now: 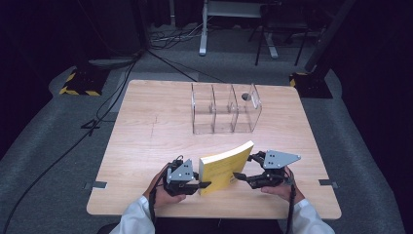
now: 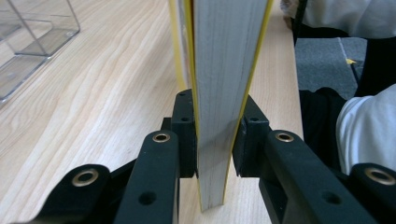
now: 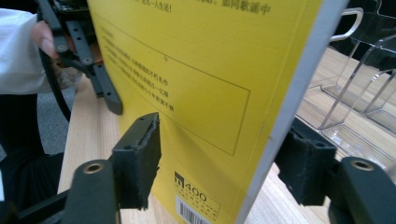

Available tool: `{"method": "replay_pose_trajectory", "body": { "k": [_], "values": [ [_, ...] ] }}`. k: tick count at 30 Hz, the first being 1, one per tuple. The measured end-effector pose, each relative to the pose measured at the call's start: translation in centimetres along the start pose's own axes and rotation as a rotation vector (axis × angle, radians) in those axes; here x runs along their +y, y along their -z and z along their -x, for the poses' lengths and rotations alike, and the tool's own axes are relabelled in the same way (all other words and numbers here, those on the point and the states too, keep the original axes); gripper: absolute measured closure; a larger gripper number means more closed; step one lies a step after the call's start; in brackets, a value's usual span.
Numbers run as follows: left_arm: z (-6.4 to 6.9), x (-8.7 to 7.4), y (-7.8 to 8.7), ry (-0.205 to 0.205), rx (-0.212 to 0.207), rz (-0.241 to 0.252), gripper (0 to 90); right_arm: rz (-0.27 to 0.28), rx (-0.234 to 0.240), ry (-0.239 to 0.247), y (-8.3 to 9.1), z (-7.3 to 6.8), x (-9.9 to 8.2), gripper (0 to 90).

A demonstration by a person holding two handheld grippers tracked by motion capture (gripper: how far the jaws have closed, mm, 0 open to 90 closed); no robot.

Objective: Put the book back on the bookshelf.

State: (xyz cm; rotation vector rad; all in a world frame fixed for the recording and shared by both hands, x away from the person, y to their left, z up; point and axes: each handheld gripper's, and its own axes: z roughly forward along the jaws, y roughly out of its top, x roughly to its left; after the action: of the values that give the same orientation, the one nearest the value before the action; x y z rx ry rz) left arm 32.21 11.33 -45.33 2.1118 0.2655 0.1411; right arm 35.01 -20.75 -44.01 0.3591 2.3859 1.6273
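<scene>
One yellow book (image 1: 225,167) stands on edge near the front edge of the desk (image 1: 146,141), a little right of the middle, between the two hands. Its long axis runs from the front edge toward the back right corner, where the far top corner of the book leans. That line points at the clear rack (image 1: 225,109) of three upright slots, well apart from the book near the back edge, so by my judgement the coming move is a carry away from the person and into a slot.

The left gripper (image 1: 198,185) is at the book's near end. In the left gripper view its fingers (image 2: 184,135) press on both covers with the page block squeezed between them, so they pinch the book firmly low down.

The right gripper (image 1: 242,175) comes in from the other side, at the cover that faces right. In the right gripper view its fingers (image 3: 137,158) are spread on either side of the book's edge: one pad lies close to the yellow back cover, the other sits behind the page edge, and I cannot tell whether either pad presses yet. The left hand therefore bears the book.
</scene>
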Motion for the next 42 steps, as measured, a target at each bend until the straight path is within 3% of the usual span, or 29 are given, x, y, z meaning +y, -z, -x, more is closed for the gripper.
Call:
{"method": "replay_pose_trajectory", "body": {
  "k": [2, 3, 5, 7, 10, 19, 23, 26, 32, 35, 38, 42],
  "values": [
    [0.0, -0.1, 0.2, 0.001, 0.012, -0.002, 71.6, 0.007, 0.012, -0.013, 0.2, 0.1, -0.1, 45.4],
    [-0.2, -0.4, 0.5, 0.015, 0.034, 0.002, 70.3, 0.022, 0.05, -0.02, 0.6, 0.3, -0.2, 50.0],
    [-0.3, -0.6, 0.7, 0.017, 0.051, 0.001, 67.4, 0.022, 0.065, -0.015, 0.7, 0.2, -0.3, 51.6],
    [-0.4, -1.0, 1.0, 0.03, 0.094, -0.011, 64.8, 0.02, 0.102, 0.003, 1.0, -0.1, -0.3, 54.5],
    [-0.6, -1.3, 1.3, 0.042, 0.102, -0.009, 63.1, 0.012, 0.14, 0.034, 1.1, -0.7, -0.3, 56.2],
    [-0.3, -1.5, 1.4, 0.039, 0.089, -0.001, 62.5, 0.011, 0.198, 0.049, 1.0, -1.3, -0.3, 61.6],
    [-0.1, -1.6, 1.5, 0.035, 0.064, 0.002, 64.2, 0.003, 0.212, 0.06, 0.2, -1.9, -0.1, 62.3],
    [0.0, -1.7, 1.5, 0.032, 0.057, 0.006, 65.4, 0.007, 0.196, 0.065, -0.3, -2.2, -0.2, 68.5],
    [-0.1, -1.7, 1.2, 0.043, 0.073, 0.027, 64.7, 0.013, 0.18, 0.052, -0.8, -2.3, -0.4, 70.4],
    [-0.1, -1.3, 0.3, 0.035, 0.07, 0.034, 64.9, 0.005, 0.178, 0.055, -0.9, -2.4, -0.6, 70.8],
    [-0.4, -0.4, -1.0, 0.011, 0.063, 0.03, 64.8, -0.005, 0.135, 0.066, -0.5, -2.2, -0.7, 72.6],
    [-0.9, 0.2, -2.1, 0.01, 0.07, 0.037, 64.1, -0.008, 0.095, 0.068, 0.2, -1.9, -0.7, 73.1]
  ]
}}
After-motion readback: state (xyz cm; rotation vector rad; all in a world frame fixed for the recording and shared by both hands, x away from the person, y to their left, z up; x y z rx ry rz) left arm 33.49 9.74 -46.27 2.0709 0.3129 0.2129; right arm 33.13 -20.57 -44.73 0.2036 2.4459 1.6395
